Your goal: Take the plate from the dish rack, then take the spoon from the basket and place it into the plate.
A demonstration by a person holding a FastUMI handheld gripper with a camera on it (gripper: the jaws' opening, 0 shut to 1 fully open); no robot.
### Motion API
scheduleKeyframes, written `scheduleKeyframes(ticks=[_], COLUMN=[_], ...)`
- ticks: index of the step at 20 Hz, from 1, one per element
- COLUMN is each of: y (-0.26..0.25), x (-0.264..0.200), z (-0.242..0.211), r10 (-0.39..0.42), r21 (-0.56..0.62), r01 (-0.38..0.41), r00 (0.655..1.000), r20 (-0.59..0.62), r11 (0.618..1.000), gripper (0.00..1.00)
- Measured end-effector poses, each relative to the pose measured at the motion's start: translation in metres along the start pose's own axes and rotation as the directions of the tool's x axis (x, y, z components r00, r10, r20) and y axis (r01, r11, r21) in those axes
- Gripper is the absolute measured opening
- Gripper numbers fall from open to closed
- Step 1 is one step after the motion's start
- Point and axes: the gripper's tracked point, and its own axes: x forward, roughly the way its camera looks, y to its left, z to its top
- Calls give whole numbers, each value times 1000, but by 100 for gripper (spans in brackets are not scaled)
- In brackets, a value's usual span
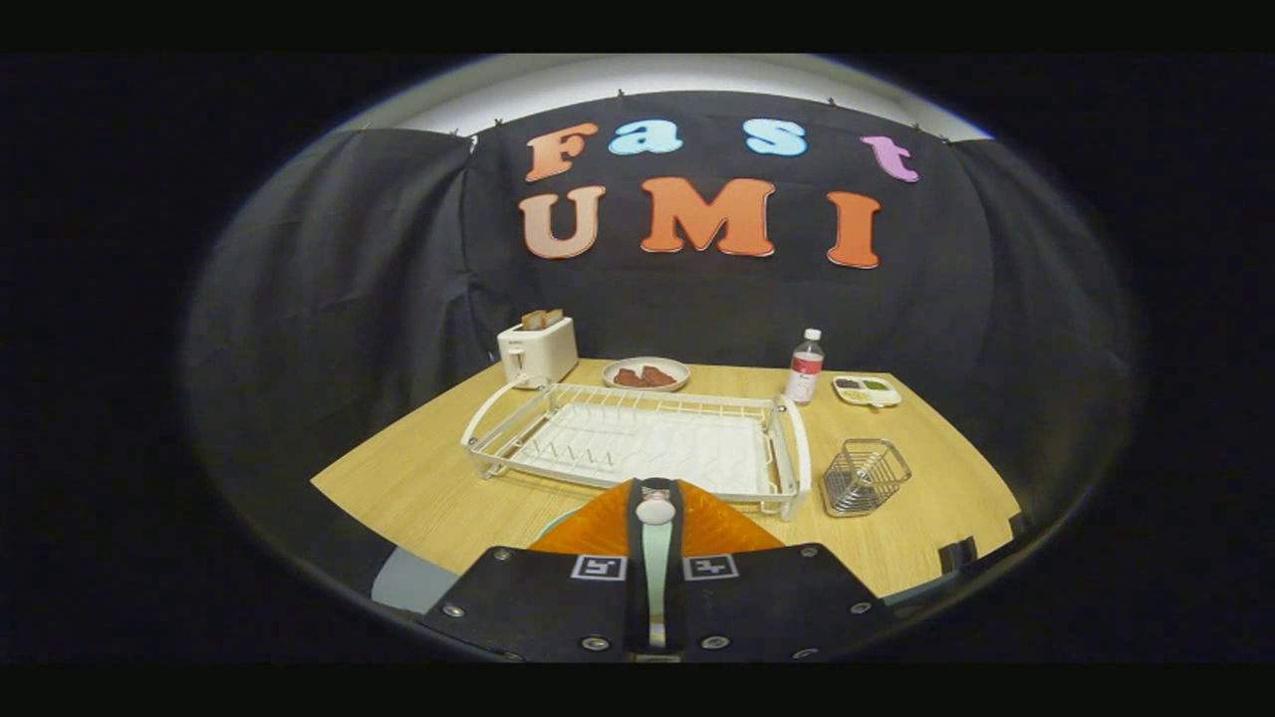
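Now spoon (655, 568) between closed tongs (655, 498)

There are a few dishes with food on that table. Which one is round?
The bowl with brown food, behind the dish rack beside the toaster. The tray near the bottle is rectangular with compartments.

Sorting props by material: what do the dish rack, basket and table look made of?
Dish rack: white coated wire, thin bars, likely plastic drip tray. Basket: bare shiny metal wire. Table: pale wood grain, perhaps laminate. The tool grips a spoon.
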Motion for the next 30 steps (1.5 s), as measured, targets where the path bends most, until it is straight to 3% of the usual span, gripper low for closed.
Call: scheduleKeyframes(ticks=[6,15,19,22,23,24,26,30], y=[21,26,19,3,-2,-9,-27,-63], x=[22,50,54,56,56,55,55,49], z=[-32,-63,-70,-73,-68,-62,-46,-5], r10=[65,90,76,31,18,5,-31,-94], r21=[-32,-99,-84,-45,-31,-21,-17,28], r01=[-68,-103,-90,-40,-24,-9,29,97], r00=[995,988,985,982,983,984,988,991], r20=[-74,-130,-156,-186,-182,-176,-150,-93], r11=[997,990,992,998,999,1000,999,995], gripper=[6,6,14,38,49,67,84,96])
